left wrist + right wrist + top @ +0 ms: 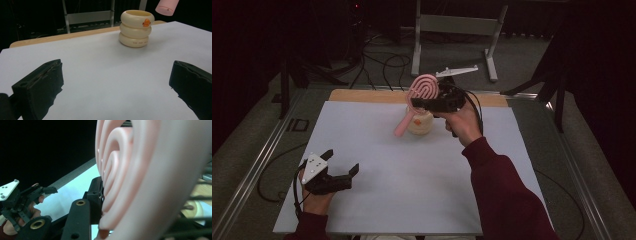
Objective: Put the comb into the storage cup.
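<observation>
The right gripper [418, 103] is clamped on the ringed head of the pink brush [419, 92], held above the cream holder [421, 122] near the tabletop's far edge. The left gripper [343, 164] rests near the front-left corner, its 2 jaws wide apart.

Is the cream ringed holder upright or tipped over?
Upright. The cream holder stands on its base on the white table, open rim facing up.
</observation>
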